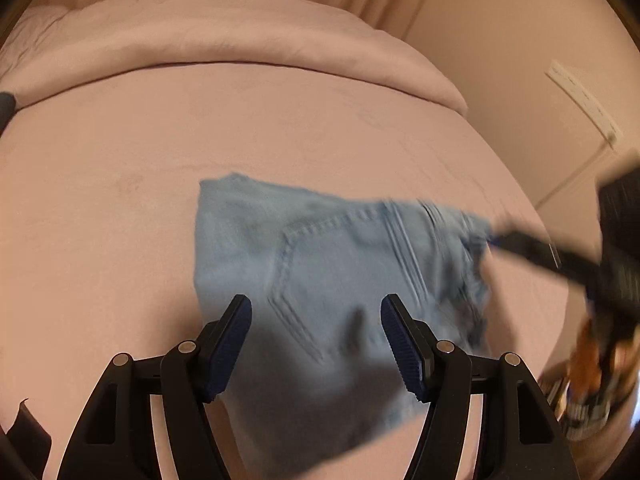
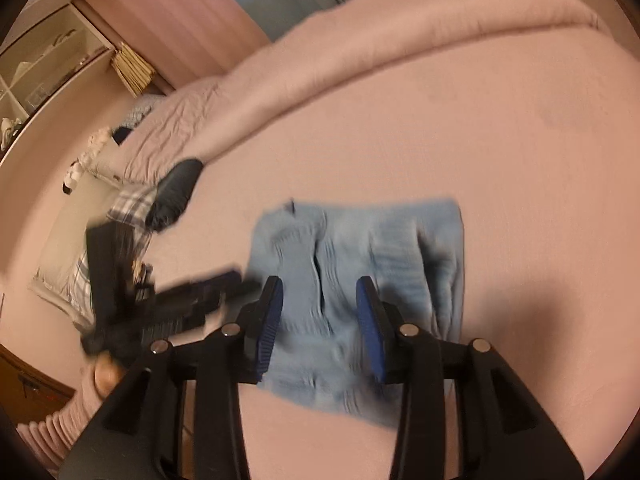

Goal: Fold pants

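Observation:
Light-blue jeans (image 1: 320,248) lie folded into a compact bundle on the pink bed sheet (image 1: 120,200), back pocket stitching facing up. My left gripper (image 1: 316,304) hovers over their near part with the jaws apart, and the denim shows between the blue pads untouched. At the bundle's right edge the right gripper (image 1: 520,242) reaches in, blurred. From the right wrist the jeans (image 2: 360,260) lie under the right gripper (image 2: 320,284), whose jaws stand apart with no fabric pinched. The left gripper (image 2: 200,300) is a dark blur at the jeans' left edge.
A rolled pink duvet (image 1: 240,40) lies across the bed's far end. A dark bundle (image 2: 176,192) and plaid cloth (image 2: 132,204) sit at the bed's left edge. A shelf unit (image 2: 40,68) stands against the wall. A hand (image 2: 106,376) holds the left gripper.

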Action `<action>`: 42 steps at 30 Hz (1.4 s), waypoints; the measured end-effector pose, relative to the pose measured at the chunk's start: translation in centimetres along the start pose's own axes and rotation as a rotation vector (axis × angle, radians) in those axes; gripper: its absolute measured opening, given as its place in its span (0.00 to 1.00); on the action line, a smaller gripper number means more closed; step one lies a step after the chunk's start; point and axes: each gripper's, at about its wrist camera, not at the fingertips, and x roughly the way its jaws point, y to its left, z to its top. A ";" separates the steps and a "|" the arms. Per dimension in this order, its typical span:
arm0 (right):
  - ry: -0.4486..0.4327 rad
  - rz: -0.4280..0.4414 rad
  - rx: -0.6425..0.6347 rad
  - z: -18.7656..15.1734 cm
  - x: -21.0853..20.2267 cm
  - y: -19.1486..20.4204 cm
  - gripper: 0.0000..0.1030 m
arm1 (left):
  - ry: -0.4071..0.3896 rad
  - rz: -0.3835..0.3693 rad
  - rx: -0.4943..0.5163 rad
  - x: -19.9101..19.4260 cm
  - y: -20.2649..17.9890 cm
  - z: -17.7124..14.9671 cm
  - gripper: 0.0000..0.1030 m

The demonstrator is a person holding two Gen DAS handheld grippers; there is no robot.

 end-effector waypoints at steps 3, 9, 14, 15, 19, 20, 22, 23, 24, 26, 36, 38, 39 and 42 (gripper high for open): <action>-0.013 -0.026 -0.009 1.4 1.1 0.1 0.38 | 0.046 0.029 0.057 0.7 -0.4 -2.9 0.65; 0.045 -0.118 0.093 1.7 5.7 -3.8 0.24 | 0.041 0.030 0.037 2.0 0.2 -4.0 0.65; 0.027 -0.085 0.100 1.6 2.9 -2.6 0.31 | 0.046 0.033 0.025 1.0 0.7 -3.4 0.65; 0.013 -0.085 0.064 1.0 1.9 -1.5 0.35 | 0.044 0.034 0.026 1.0 0.7 -3.5 0.65; 0.037 -0.069 -0.004 -1.6 0.3 0.9 0.38 | 0.037 0.043 0.031 2.2 0.6 -3.5 0.65; 0.055 -0.078 -0.014 -2.4 0.5 0.9 0.38 | 0.036 0.045 0.032 2.2 0.6 -3.6 0.65; 0.106 -0.134 -0.063 -4.7 1.8 0.6 0.35 | 0.038 0.049 0.039 2.3 0.4 -3.7 0.67; 0.127 -0.144 -0.069 -5.6 2.5 0.3 0.36 | 0.038 0.056 0.046 2.3 0.3 -3.7 0.67; 0.114 -0.151 -0.075 -6.4 2.9 0.1 0.36 | 0.037 0.064 0.052 2.0 0.3 -3.9 0.67; 0.087 -0.181 -0.139 -6.9 3.3 0.9 0.36 | 0.035 0.070 0.052 1.5 0.4 -4.2 0.67; 0.008 -0.027 0.019 -5.2 -0.4 0.1 0.65 | -0.045 0.125 0.029 -2.0 0.9 -4.6 0.82; -0.022 -0.002 0.080 -5.1 -1.3 -1.1 0.72 | -0.052 0.095 -0.012 -2.4 1.8 -4.6 0.82; -0.029 0.004 0.105 -5.1 -1.5 -1.8 0.72 | -0.054 0.083 -0.038 -2.5 2.3 -4.5 0.83; -0.019 -0.004 0.197 -5.2 -1.1 -3.9 0.72 | -0.045 0.072 -0.083 -2.4 3.3 -4.4 0.83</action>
